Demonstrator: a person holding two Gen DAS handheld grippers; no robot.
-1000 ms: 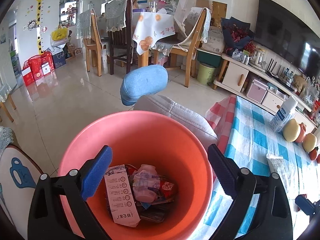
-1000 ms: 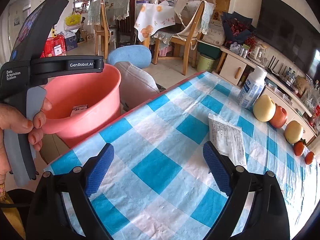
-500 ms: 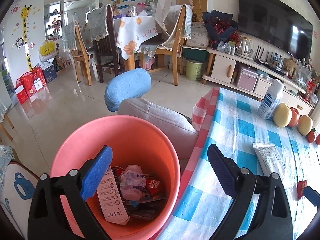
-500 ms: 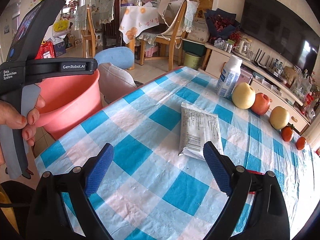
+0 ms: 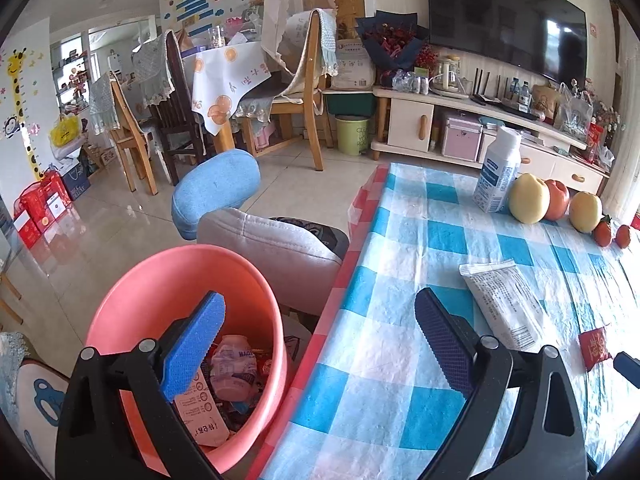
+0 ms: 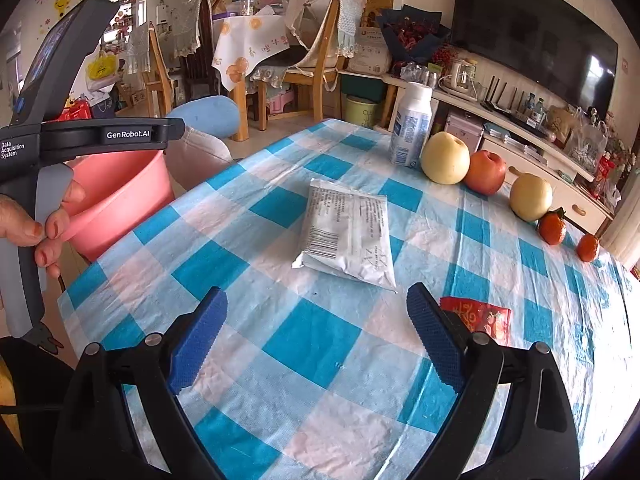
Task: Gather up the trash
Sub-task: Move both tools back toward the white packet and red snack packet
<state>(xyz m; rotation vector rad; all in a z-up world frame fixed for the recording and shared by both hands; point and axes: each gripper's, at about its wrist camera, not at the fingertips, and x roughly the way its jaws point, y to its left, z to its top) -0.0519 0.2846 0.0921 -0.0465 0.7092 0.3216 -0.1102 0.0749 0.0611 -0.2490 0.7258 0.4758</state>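
Observation:
A pink bin (image 5: 132, 280) stands beside the table's left edge, with a small bottle (image 5: 234, 366) and wrappers inside; it also shows in the right wrist view (image 6: 116, 196). A white packet (image 6: 348, 232) lies flat on the blue-checked tablecloth (image 6: 312, 340), also in the left wrist view (image 5: 504, 304). A red wrapper (image 6: 480, 316) lies to its right near my right finger. My left gripper (image 5: 316, 344) is open and empty over the bin's rim and table edge. My right gripper (image 6: 316, 340) is open and empty above the cloth, just short of the packet.
A white bottle (image 6: 412, 124), a pear (image 6: 445, 158), an apple (image 6: 485, 172), another pear (image 6: 531, 197) and two small oranges (image 6: 553, 229) line the table's far side. A grey chair (image 5: 272, 248) with a blue headrest stands behind the bin. A TV cabinet (image 5: 460, 120) lies beyond.
Both grippers have swung to the right. The left one moved from over the bin's middle to its right rim. The packet and red wrapper have come closer to the right gripper.

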